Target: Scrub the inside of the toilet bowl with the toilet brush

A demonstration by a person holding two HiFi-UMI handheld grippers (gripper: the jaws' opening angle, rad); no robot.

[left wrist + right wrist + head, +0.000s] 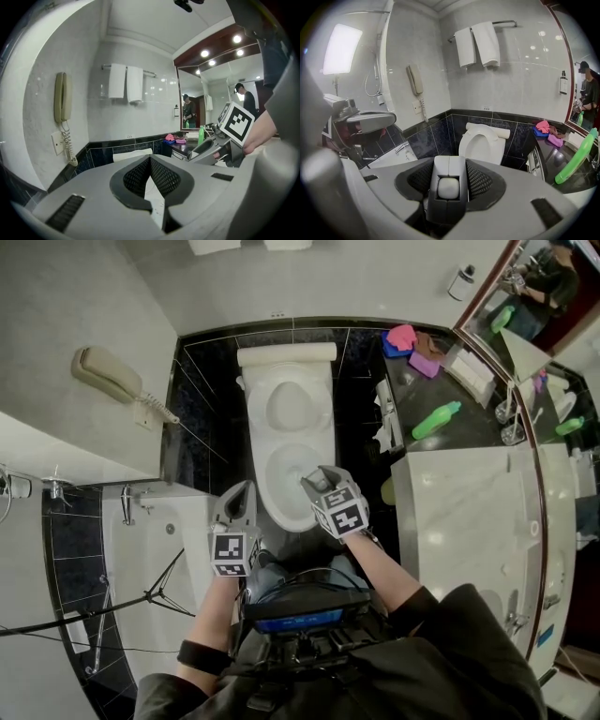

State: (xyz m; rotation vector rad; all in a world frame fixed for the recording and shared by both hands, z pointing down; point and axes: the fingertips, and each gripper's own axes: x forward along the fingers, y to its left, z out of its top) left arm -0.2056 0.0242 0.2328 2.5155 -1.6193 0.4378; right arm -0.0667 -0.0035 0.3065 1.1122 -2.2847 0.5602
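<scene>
Right, the person stands square to the bowl point(274, 493), dead ahead at twelve o'clock, with the lid point(289, 407) tipped up against the wall so the inside lies open for scrubbing. The right claw point(317, 484) is clamped on the brush point(449, 186). Its own view shows both jaws pressed against the sides of a grey handle with a pale rounded end. The handle runs down out of sight, and no view shows the bristles. From the head view that claw hangs over the bowl's near rim at about five o'clock, which looks a sensible spot, since the brush head can drop straight into the basin from there. Over at seven o'clock, the left claw point(236, 510) sits just outside the rim, jaws together at the tips with nothing between them. It looks held aside so it doesn't crowd the working arm. A green bottle point(436, 420) lies on the counter at two o'clock, well apart from the action. The scrubbing looks barely begun; the next move would call for lowering the brush and sweeping it round the inner wall. One thing to watch is the handle twisting in the jaws when the bristles drag.
</scene>
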